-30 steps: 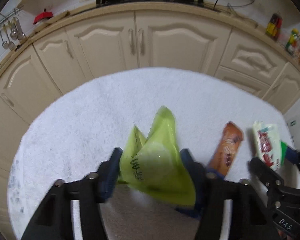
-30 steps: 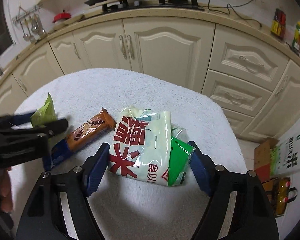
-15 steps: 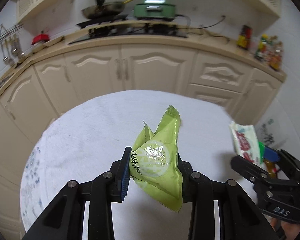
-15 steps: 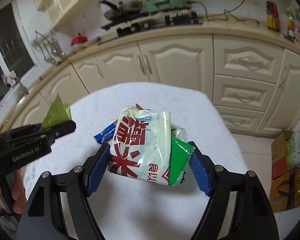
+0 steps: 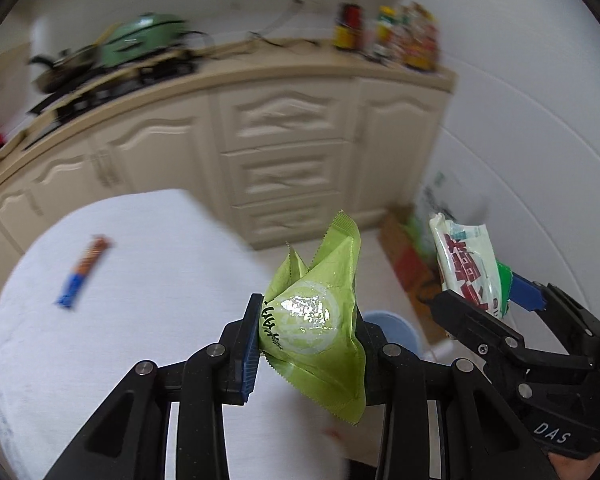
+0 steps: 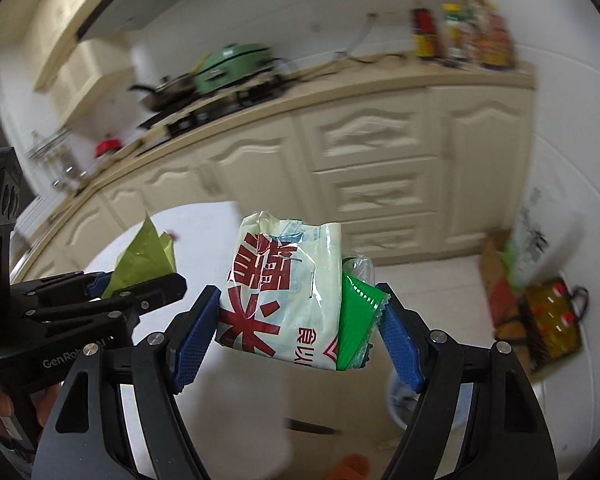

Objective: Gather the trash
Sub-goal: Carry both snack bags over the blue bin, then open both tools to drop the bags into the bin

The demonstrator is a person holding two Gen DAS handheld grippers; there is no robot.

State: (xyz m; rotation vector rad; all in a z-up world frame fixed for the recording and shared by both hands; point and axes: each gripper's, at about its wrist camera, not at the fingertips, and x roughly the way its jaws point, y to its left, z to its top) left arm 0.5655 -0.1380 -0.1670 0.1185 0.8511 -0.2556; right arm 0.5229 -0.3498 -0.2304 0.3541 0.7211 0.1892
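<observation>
Snack bar on table shows in left view only; left gripper pinches green wrapper, right gripper clamps white packet btwn jaws.

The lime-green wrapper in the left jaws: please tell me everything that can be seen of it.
The green wrapper is a glossy, crinkled plastic sachet with serrated edges, a shiny white round patch and dark lettering on its face. Its torn top splays upward in pointed flaps; a lower corner hangs down. The left gripper pinches it between blue pads, lifted off the white table. From the right wrist view only its pointed top shows.
</observation>
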